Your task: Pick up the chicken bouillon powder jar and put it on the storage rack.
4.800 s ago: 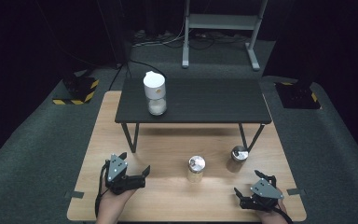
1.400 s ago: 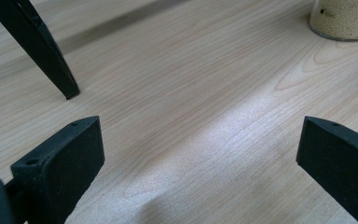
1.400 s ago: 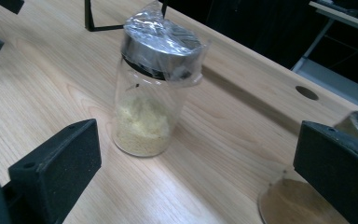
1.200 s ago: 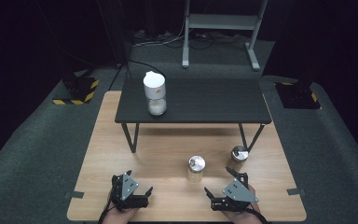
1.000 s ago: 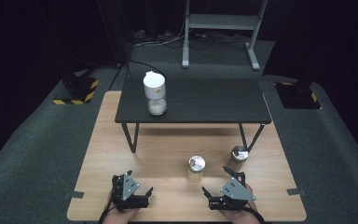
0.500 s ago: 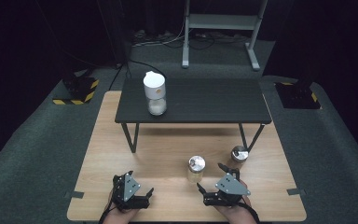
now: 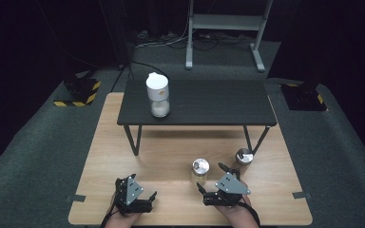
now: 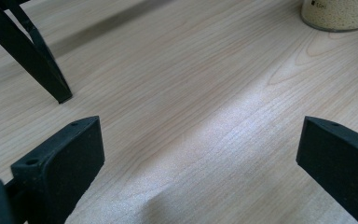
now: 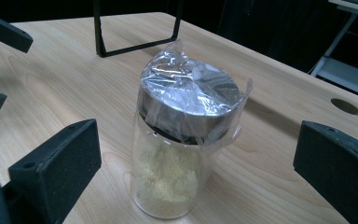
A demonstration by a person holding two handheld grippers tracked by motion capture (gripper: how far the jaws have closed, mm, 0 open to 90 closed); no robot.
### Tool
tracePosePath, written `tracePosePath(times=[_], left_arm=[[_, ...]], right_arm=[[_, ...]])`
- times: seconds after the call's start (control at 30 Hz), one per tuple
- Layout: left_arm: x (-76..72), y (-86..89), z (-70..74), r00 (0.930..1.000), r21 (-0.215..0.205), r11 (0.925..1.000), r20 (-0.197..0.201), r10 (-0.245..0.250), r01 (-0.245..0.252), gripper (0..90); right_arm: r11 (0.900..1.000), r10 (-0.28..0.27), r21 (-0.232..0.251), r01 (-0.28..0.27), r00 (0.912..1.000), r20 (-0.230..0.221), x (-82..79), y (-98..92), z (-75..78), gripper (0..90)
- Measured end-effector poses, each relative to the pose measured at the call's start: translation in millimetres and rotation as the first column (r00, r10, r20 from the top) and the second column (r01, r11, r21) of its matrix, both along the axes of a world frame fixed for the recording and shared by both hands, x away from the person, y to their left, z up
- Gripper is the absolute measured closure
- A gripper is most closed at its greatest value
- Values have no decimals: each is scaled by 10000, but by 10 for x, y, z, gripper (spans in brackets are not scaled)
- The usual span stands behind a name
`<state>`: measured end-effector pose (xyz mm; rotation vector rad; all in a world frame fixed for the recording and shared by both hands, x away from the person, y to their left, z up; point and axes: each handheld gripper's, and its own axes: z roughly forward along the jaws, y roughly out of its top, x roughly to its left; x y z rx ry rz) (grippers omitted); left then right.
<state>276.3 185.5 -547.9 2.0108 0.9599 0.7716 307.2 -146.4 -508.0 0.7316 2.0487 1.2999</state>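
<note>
A glass jar of yellow grains, its metal lid wrapped in clear film, stands on the wooden table. My right gripper is open just right of it and low. In the right gripper view the jar stands between the wide-apart jaws of the gripper, touching neither. My left gripper is open near the table's front edge. In its own view the left gripper has bare wood between its jaws, with the jar's base farther off.
A second metal-lidded jar stands beside the right leg of a low black table. A white-lidded jar sits on that table. Its black leg is near my left gripper. The wooden table has a hole.
My right gripper has moved left from the table's right front corner up to the middle jar. My left gripper has drawn back toward the front edge and slightly right.
</note>
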Motion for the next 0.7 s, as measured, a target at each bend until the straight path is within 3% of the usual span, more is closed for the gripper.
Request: tracePosePath(times=[0.33,0.7], left_arm=[[0,4,1,10000,-43,10000,-16,-45,45,10],[-1,5,1,10000,-47,10000,7,-60,60,10]], right_arm=[[9996,-13,278,15,10000,-85,62,52,7,21],[9971,109,750,-90,9996,-245,155,103,-18,124]])
